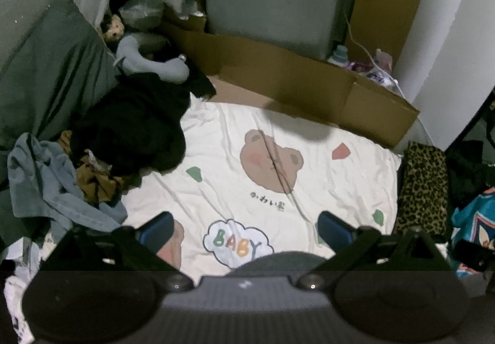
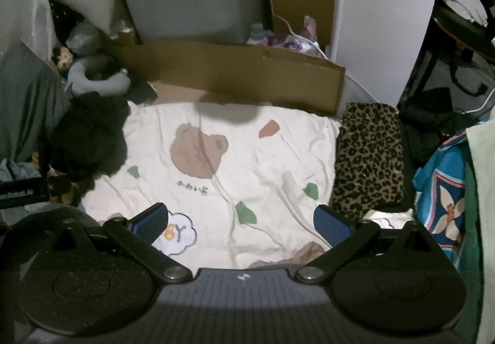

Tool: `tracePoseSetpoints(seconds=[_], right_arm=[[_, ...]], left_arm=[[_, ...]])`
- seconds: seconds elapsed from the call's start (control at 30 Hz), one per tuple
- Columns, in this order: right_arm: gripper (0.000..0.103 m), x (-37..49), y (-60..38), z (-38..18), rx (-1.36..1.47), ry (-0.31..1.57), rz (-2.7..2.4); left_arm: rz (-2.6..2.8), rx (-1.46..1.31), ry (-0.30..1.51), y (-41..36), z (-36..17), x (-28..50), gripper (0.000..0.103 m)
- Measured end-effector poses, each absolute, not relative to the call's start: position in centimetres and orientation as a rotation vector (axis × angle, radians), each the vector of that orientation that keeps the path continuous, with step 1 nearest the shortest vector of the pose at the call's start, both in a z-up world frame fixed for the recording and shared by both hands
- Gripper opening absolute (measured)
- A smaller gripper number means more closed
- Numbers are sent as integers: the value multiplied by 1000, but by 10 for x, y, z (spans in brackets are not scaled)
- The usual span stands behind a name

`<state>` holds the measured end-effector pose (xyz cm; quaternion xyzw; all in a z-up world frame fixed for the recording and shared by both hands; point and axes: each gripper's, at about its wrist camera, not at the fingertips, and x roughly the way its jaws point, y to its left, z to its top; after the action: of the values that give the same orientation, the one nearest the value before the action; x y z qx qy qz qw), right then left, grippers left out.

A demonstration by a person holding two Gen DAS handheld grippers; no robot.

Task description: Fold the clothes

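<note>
A cream bear-print sheet lies before a cardboard box; a grey neck pillow sits beside a doll.

A heap of clothes lies left of the sheet, a folded garment right, a cardboard box behind.

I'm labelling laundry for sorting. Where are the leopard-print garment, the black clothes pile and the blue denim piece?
leopard-print garment (image 2: pixel 368 155): right wrist view, middle of its spotted fabric.
black clothes pile (image 1: pixel 136 127): left wrist view, centre of the heap.
blue denim piece (image 1: pixel 46 180): left wrist view, its crumpled middle.
</note>
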<state>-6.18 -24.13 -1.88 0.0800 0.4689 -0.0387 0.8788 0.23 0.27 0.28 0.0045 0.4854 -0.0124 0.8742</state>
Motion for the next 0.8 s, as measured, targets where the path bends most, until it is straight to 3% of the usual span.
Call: tracePoseSetpoints(seconds=[0.8], right_arm=[[103,-43,-224,0,147,895,-106]], left_arm=[[-44,-29,988,40,20,45,101]])
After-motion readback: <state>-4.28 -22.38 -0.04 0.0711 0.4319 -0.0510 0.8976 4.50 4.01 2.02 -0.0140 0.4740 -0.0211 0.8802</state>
